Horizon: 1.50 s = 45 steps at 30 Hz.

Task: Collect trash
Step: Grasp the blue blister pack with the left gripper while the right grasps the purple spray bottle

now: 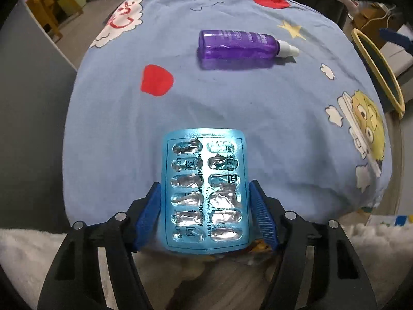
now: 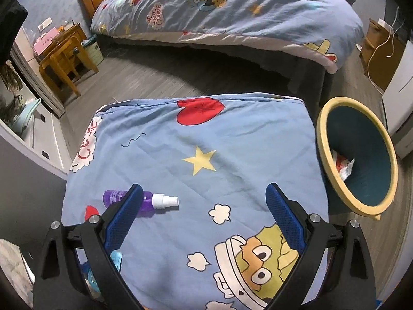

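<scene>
My left gripper (image 1: 204, 188) is shut on an empty blue blister pack (image 1: 202, 191), gripped by its side edges and held above the near edge of a blue cartoon-print sheet (image 1: 232, 103). A purple spray bottle (image 1: 240, 45) with a white nozzle lies on its side farther back on the sheet. My right gripper (image 2: 204, 193) is open and empty above the same sheet; the spray bottle (image 2: 155, 201) lies just behind its left finger (image 2: 124, 217). A teal bin with a yellow rim (image 2: 333, 180) stands to the right of the sheet, with crumpled white trash (image 2: 344, 166) inside.
The bin's rim also shows at the right edge of the left wrist view (image 1: 371, 59). A bed (image 2: 232, 7) with matching bedding lies beyond. A wooden table and chair (image 2: 64, 62) stand at the far left, and a wooden nightstand (image 2: 379, 51) at the far right. Grey wood floor (image 2: 155, 77) lies between.
</scene>
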{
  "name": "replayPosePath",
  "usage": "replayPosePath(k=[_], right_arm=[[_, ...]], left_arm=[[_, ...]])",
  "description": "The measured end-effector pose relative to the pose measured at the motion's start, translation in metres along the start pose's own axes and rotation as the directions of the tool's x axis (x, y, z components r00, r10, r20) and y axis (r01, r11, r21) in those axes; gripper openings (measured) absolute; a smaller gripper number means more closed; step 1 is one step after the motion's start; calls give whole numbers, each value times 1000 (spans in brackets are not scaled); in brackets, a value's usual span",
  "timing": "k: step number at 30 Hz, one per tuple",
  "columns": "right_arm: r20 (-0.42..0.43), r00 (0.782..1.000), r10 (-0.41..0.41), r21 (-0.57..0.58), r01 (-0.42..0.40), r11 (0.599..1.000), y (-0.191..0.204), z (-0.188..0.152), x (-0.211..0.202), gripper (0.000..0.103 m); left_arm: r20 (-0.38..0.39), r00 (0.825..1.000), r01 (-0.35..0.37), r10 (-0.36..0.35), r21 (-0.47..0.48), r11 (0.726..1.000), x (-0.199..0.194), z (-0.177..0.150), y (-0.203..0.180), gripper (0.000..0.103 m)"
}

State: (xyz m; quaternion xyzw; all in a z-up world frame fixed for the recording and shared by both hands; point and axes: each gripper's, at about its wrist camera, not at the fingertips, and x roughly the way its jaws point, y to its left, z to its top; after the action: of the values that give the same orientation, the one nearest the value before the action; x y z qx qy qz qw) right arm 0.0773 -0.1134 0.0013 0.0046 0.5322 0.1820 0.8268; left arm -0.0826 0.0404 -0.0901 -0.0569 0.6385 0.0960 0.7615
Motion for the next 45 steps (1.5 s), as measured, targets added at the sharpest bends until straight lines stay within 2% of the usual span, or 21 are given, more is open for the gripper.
replayPosePath(k=[4,6,9,10,13,18,24,33,36,40,45], right_arm=[[-6,999,37,2,-37,999,8,3,8,94],[-14,999,51,-43,-51,998,16,3,13,94],[-27,997,68,-158,-71,985,28,0,21,91],[-34,996,79,-202,-84,976,32,-1,25,86],[-77,989,125,-368,-145,918,50,-9,37,80],[-144,974,172,-512,-222,830,76,-23,56,75],[-218,963,158,-610,-261,748,97,-33,84,75],[-239,963,127,-684,-259,682,126,-39,115,74],[-258,961,103,-701,-260,665,130,-44,122,63],[-286,952,106,-682,-280,676,124,-44,117,36],[-286,953,102,-636,-268,724,106,-41,105,34]], left_arm=[[78,996,-54,48,74,996,-10,7,-3,68],[107,993,-53,46,67,996,-18,17,0,68],[189,981,-55,45,48,997,-43,41,12,68],[220,974,-61,48,54,997,-54,53,17,68],[248,969,-27,15,47,999,-74,82,31,68],[251,968,-38,8,114,993,-83,107,40,68],[209,977,41,-51,54,998,-60,119,60,68],[172,983,69,-67,-4,998,-38,129,74,68],[166,984,73,-69,-20,997,-35,130,78,68],[163,984,72,-66,-30,997,-35,129,80,68],[177,982,60,-58,-6,998,-39,130,70,68]])
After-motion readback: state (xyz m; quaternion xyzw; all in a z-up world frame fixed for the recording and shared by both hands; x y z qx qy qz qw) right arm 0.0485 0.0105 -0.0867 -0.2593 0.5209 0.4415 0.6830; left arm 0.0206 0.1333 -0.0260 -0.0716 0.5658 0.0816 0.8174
